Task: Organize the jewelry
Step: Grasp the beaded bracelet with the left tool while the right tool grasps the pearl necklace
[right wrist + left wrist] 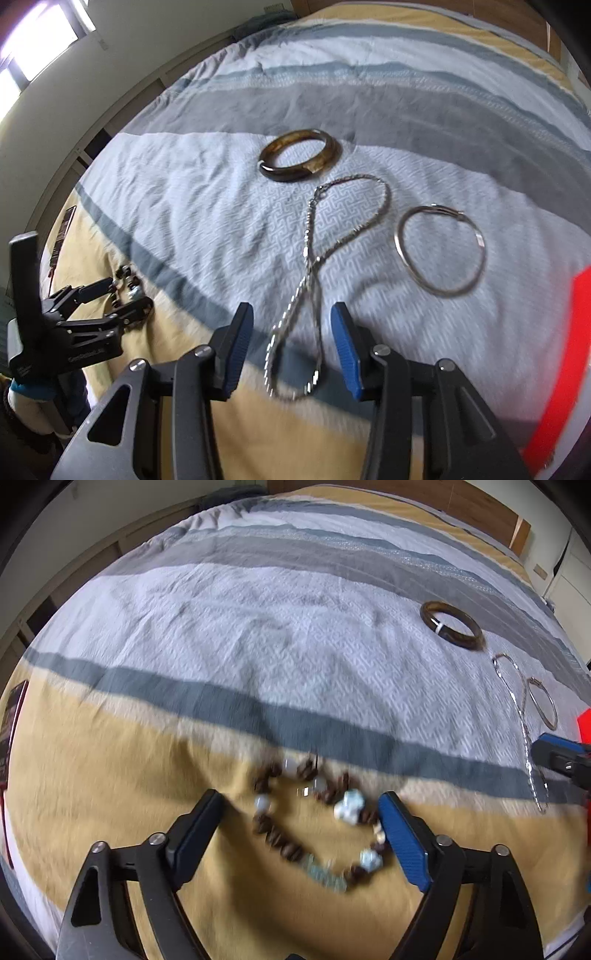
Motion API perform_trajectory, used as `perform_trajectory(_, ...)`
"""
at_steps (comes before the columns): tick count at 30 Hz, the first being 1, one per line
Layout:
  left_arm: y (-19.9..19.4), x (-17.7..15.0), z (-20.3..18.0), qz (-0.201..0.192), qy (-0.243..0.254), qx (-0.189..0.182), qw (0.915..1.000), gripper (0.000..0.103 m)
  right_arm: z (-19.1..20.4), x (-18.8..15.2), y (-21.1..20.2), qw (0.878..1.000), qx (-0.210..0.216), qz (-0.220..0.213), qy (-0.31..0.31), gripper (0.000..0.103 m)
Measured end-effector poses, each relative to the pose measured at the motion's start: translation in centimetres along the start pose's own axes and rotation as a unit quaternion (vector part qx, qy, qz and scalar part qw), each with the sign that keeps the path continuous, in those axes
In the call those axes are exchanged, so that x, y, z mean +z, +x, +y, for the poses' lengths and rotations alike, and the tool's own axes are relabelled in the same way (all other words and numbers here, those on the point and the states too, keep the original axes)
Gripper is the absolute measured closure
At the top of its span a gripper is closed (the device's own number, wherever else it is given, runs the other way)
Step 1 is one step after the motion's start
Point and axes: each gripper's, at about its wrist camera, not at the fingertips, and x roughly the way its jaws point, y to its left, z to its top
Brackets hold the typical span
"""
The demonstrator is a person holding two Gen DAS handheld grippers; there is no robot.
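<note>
- Jewelry lies on the bed [184, 192]: beads [314, 823], chain [310, 266], bangle [299, 155], ring [439, 251].
- Left gripper [301, 834] is spread around the beads, not pinching.
- Right gripper [291, 347] is spread around the chain's low loop.
- I think picking up starts now; next, squeeze gently.
- Beads look blurry; a red thing [554, 350] is cut off.
</note>
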Motion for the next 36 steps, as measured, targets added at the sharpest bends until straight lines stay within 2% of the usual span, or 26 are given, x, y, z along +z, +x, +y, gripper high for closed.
perform_trajectory(6, 0.9, 1.6, -0.6, -0.014, 0.011, 0.006, 0.9998, 0.031, -0.5, 1.3, 1.8, 1.0, 0.011, 0.0, 0.009, 0.062)
perform_trajectory(11, 0.6, 1.2, -0.5, -0.018, 0.002, -0.006, 0.9998, 0.036, -0.5, 1.3, 2.3, 1.0, 0.017, 0.0, 0.01, 0.065)
perform_trajectory(14, 0.1, 0.2, 0.1, -0.018, -0.016, -0.016, 0.9996, 0.036, -0.7, 1.2, 2.4, 1.0, 0.021, 0.002, 0.014, 0.073)
perform_trajectory(18, -0.4, -0.7, -0.2, -0.017, -0.021, -0.019, 0.9995, 0.036, -1.0, 1.1, 2.5, 0.999, 0.029, 0.004, 0.02, 0.089)
perform_trajectory(20, -0.5, -0.8, -0.5, -0.016, -0.02, -0.02, 0.9995, 0.041, -0.8, 0.9, 2.3, 0.999, 0.037, 0.003, 0.023, 0.096)
perform_trajectory(22, -0.8, -1.1, -0.9, -0.012, -0.017, -0.035, 0.9992, 0.066, -0.4, 0.5, 2.1, 0.999, 0.039, 0.002, 0.02, 0.099)
perform_trajectory(24, -1.1, -1.4, -1.4, -0.008, -0.015, -0.047, 0.9988, 0.078, 0.0, 0.1, 1.8, 0.999, 0.042, 0.0, 0.019, 0.099)
perform_trajectory(28, -2.1, -2.0, -1.8, -0.009, -0.012, -0.067, 0.9977, 0.079, 0.4, -0.8, 0.6, 0.998, 0.055, -0.005, 0.026, 0.099)
perform_trajectory(29, -2.5, -2.1, -1.9, -0.01, -0.013, -0.073, 0.9972, 0.086, 0.6, -1.0, 0.2, 0.998, 0.058, -0.008, 0.028, 0.099)
perform_trajectory(36, -7.1, -2.7, -2.6, -0.04, -0.003, -0.1, 0.9942, 0.087, 2.0, -3.4, -5.4, 0.995, 0.079, -0.043, 0.035, 0.099)
